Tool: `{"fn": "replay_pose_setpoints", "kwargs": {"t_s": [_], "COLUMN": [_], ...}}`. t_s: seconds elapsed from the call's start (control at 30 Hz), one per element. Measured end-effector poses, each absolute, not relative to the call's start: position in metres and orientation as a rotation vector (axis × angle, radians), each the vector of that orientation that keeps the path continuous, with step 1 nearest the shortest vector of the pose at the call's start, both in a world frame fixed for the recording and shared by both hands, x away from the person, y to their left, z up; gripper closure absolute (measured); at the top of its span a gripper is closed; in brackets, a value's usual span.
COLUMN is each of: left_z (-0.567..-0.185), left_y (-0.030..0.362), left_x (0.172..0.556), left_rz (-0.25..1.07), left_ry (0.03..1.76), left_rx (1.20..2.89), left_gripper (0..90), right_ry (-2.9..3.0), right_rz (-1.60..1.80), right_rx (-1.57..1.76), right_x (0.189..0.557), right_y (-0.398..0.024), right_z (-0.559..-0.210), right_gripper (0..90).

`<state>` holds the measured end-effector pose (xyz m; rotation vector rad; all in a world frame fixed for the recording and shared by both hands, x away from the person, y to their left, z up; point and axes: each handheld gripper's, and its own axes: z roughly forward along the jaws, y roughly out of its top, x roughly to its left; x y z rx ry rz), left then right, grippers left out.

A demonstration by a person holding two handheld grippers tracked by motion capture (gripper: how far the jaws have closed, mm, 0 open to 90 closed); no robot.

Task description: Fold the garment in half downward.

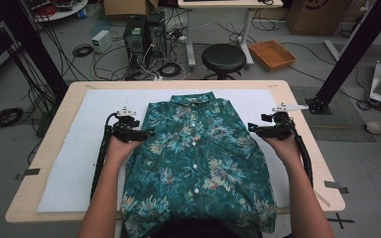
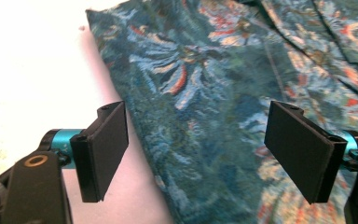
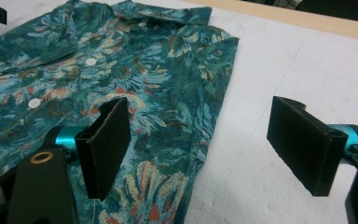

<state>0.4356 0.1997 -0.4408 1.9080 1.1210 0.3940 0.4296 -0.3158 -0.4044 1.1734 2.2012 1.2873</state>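
One teal floral shirt was laid face up in the middle of a white mat, collar toward the far edge and hem hanging over the near edge of one wooden table. Four white buttons were counted down its front in the high view. Two grippers were held at its folded sides. The left gripper was seen at the shirt's left edge, its jaws spread wide over fabric and mat, nothing pinched. The right gripper was seen at the right edge, jaws likewise spread apart and empty. One black stool and one orange basket were seen on the floor beyond.
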Motion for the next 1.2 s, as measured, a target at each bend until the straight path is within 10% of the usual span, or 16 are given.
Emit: {"fn": "replay_pose_setpoints", "kwargs": {"t_s": [0.8, 1.2], "left_z": [-0.449, -0.448], "left_y": [0.194, 0.189], "left_x": [0.47, 0.469], "left_rz": [0.41, 0.494], "left_ry": [1.223, 1.225], "left_rx": [1.972, 1.995], "left_gripper": [22.3, 49.7], "right_ry": [2.305, 2.316], "right_rz": [1.105, 0.982], "right_rx": [1.292, 1.28], "right_x": [0.488, 0.489], "right_y": [-0.283, -0.276], "right_z": [-0.438, -0.445], "right_gripper": [28.5, 53.3]}}
